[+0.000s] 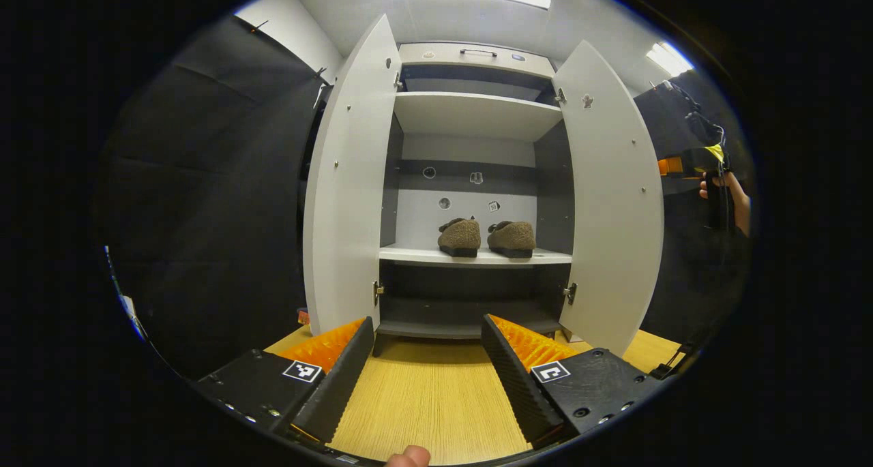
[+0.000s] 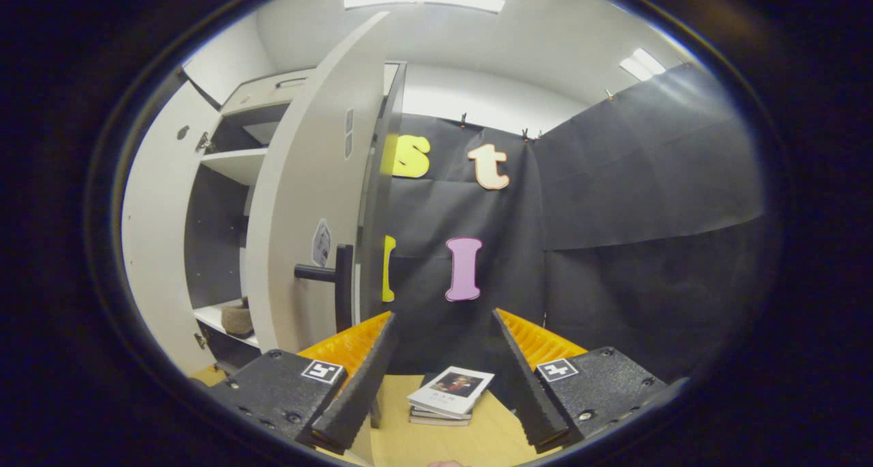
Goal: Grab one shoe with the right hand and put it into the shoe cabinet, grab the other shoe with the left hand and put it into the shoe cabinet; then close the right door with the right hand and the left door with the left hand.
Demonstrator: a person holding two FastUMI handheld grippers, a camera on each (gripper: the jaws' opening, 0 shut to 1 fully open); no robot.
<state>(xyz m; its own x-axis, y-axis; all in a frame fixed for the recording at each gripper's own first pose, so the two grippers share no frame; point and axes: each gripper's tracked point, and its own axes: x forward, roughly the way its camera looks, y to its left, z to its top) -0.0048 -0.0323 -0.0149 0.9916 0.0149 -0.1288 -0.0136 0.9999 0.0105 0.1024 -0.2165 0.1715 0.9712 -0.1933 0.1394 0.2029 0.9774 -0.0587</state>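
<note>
Black cloth hung behind the cabinet (image 1: pixel 477 112). Both shoes (image 1: pixel 460 237) (image 1: pixel 512 238) sat side by side on a shelf inside, so putting away looked done. Both doors (image 1: pixel 351 181) (image 1: pixel 610 201) stood open. The left gripper (image 1: pixel 426 358) and right gripper (image 2: pixel 443 365) were wide open, holding nothing. Next, I think, the right gripper must push the right door by its handle (image 2: pixel 334 276).

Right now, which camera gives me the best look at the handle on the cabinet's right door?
The right gripper view. The right door shows its outer face there, with the dark handle jutting out near its edge. The left gripper view faces the door's inner side, so the handle is hidden behind the panel.
</note>
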